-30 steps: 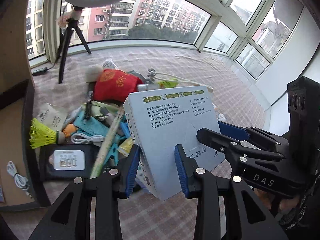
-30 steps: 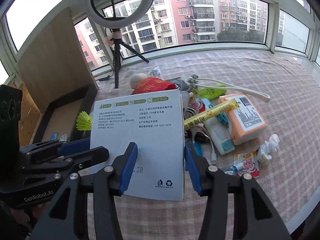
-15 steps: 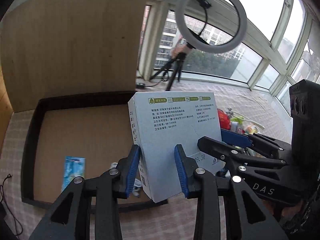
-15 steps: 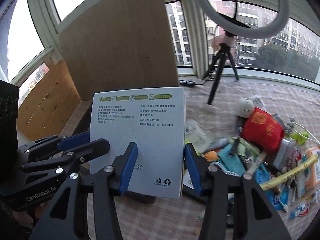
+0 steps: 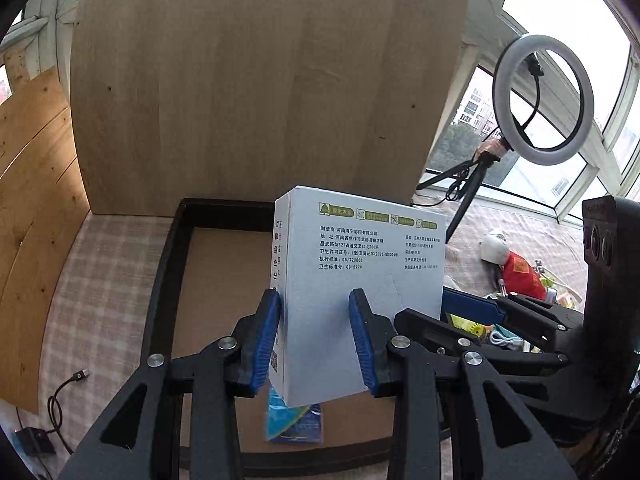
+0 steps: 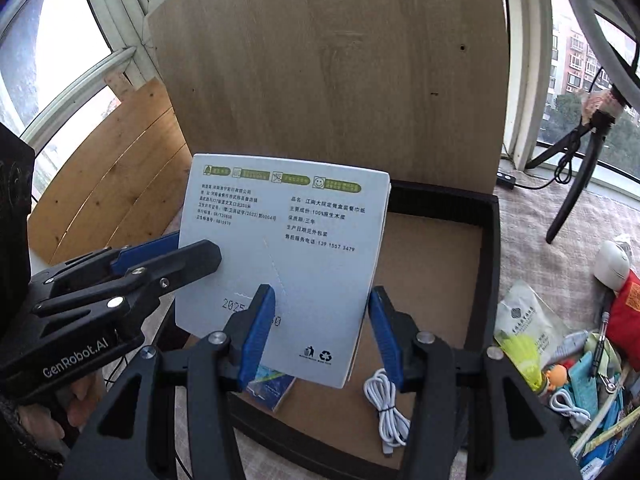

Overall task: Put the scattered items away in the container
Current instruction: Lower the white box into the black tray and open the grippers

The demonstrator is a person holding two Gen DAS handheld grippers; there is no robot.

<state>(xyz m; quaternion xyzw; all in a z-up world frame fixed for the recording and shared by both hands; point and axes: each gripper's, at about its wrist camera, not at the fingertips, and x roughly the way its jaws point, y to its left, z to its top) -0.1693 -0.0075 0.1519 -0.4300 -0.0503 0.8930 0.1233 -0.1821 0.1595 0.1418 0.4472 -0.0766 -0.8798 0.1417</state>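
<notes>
A white carton with printed text (image 5: 360, 280) hangs over the black-walled container (image 5: 168, 264). My left gripper (image 5: 316, 344) is shut on its left edge and my right gripper (image 6: 322, 334) is shut on its right edge. The carton (image 6: 288, 240) is upright with its printed face toward both cameras. On the brown floor of the container (image 6: 492, 260) lie a blue packet (image 6: 268, 388) and a coiled white cable (image 6: 386, 412). The other scattered items, among them a red pouch (image 5: 520, 276) and a yellow shuttlecock (image 6: 520, 360), lie to the right on the checked cloth.
A tall wooden board (image 5: 260, 92) stands right behind the container. A ring light on a tripod (image 5: 544, 100) stands at the back right by the windows. A black cable with an adapter (image 5: 52, 412) lies on the cloth left of the container.
Both grippers have carried the carton leftward, from above the pile of items to above the container. Their grip on it has not changed.
</notes>
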